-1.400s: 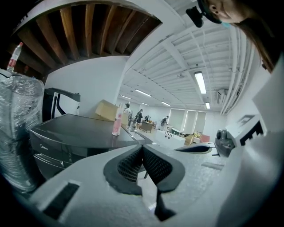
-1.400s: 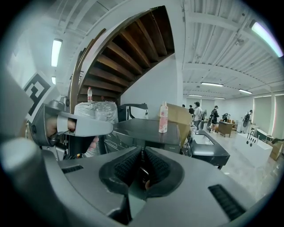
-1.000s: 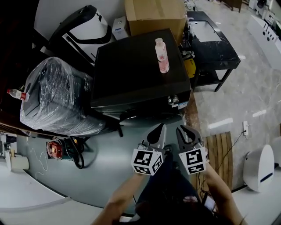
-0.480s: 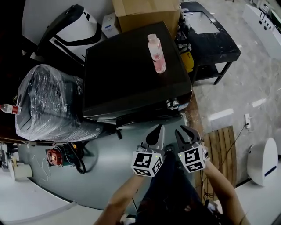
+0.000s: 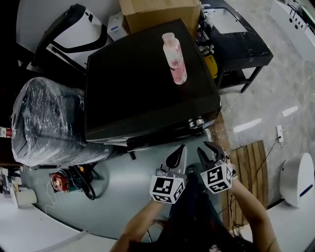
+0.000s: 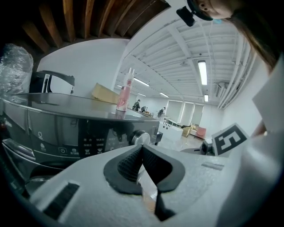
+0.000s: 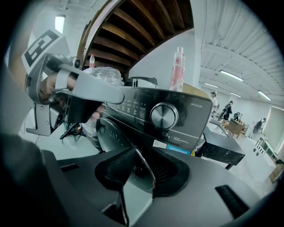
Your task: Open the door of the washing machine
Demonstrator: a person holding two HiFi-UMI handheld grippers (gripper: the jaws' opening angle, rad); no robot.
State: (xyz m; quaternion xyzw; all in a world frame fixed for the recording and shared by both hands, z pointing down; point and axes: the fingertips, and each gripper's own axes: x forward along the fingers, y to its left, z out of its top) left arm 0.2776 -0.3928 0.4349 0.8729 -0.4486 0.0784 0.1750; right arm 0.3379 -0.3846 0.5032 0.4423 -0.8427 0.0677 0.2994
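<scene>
A black washing machine [image 5: 142, 83] fills the middle of the head view, with a pink bottle [image 5: 174, 51] upright on its lid. Its silver knob [image 7: 164, 116] and control panel face both grippers, and the round door [image 7: 111, 133] shows below the panel. My left gripper [image 5: 178, 155] hangs just in front of the machine with its pads [image 6: 128, 162] meeting at the tip. Beside it on the right, my right gripper [image 5: 210, 151] is open. Its jaws have just been opening, and only the door's rim shows beyond the gap [image 7: 141, 165]; nothing is gripped.
A plastic-wrapped appliance [image 5: 49, 123] stands left of the machine and a cardboard box [image 5: 157, 12] behind it. A black table [image 5: 236, 39] is at the back right. Wooden slats [image 5: 251, 167] and a white device [image 5: 298, 179] lie on the floor right; cables [image 5: 81, 177] lie left.
Both grippers have sunk lower in front of the machine's face. The right gripper's fingers stand wider apart than before. The left gripper stays shut.
</scene>
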